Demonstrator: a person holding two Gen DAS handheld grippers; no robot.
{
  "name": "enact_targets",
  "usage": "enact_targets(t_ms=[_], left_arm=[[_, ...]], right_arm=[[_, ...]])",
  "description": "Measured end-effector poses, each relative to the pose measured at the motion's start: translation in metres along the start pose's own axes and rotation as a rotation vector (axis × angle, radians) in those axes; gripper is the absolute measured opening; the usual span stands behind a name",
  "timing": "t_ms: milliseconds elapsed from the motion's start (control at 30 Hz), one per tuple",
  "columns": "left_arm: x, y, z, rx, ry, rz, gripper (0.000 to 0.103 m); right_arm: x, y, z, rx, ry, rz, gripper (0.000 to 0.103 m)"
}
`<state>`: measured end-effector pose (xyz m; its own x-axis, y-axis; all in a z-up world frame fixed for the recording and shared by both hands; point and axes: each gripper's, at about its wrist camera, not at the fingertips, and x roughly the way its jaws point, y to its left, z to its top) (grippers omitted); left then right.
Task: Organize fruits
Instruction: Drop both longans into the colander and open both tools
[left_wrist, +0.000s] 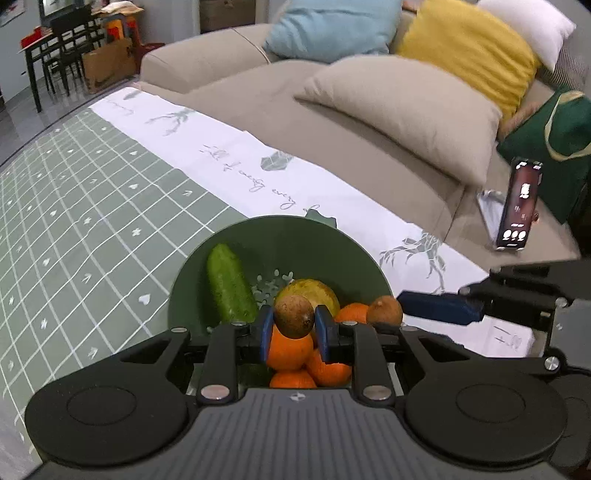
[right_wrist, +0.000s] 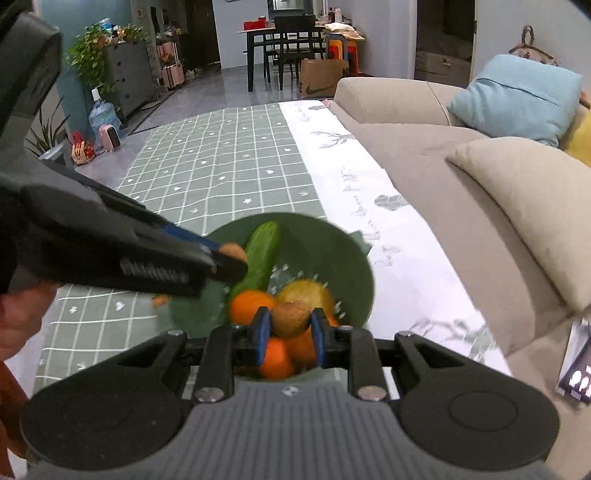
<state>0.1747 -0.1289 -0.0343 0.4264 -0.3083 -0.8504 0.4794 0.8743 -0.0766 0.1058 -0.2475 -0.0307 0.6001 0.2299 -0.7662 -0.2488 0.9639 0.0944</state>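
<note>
Cucumber (left_wrist: 231, 286) at the left inside of the green colander (left_wrist: 284, 236) near the tablecloth's white sofa-side edge, left gripper (left_wrist: 294, 326) clamped on a brown kiwi (left_wrist: 294, 315) over oranges (left_wrist: 290, 350), right gripper (right_wrist: 290, 328) clamped on another kiwi (right_wrist: 291, 318).

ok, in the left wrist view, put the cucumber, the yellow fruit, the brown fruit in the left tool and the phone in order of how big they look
Largest to smallest as they look:
1. cucumber
2. phone, close to the cucumber, and it stands farther off, so unsure
3. yellow fruit, partly hidden
4. brown fruit in the left tool, nearest the camera
</note>
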Motion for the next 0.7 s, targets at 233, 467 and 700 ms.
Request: enact_targets(t_ms=[233, 467, 700], left_arm=[[0.043, 0.006, 0.017, -0.039, 0.114, -0.041, 0.026], [0.061, 0.006, 0.024, -0.018, 0.142, -0.01, 0.027], [0.073, 0.002, 0.026, 0.06, 0.169, 0.034, 0.027]], right_arm=[[0.027, -0.018, 0.015, -0.035, 0.038, 0.001, 0.019], [0.047, -0.027, 0.019, -0.069, 0.059, 0.001, 0.019], [0.064, -0.028, 0.017, -0.094, 0.101, 0.01, 0.019]])
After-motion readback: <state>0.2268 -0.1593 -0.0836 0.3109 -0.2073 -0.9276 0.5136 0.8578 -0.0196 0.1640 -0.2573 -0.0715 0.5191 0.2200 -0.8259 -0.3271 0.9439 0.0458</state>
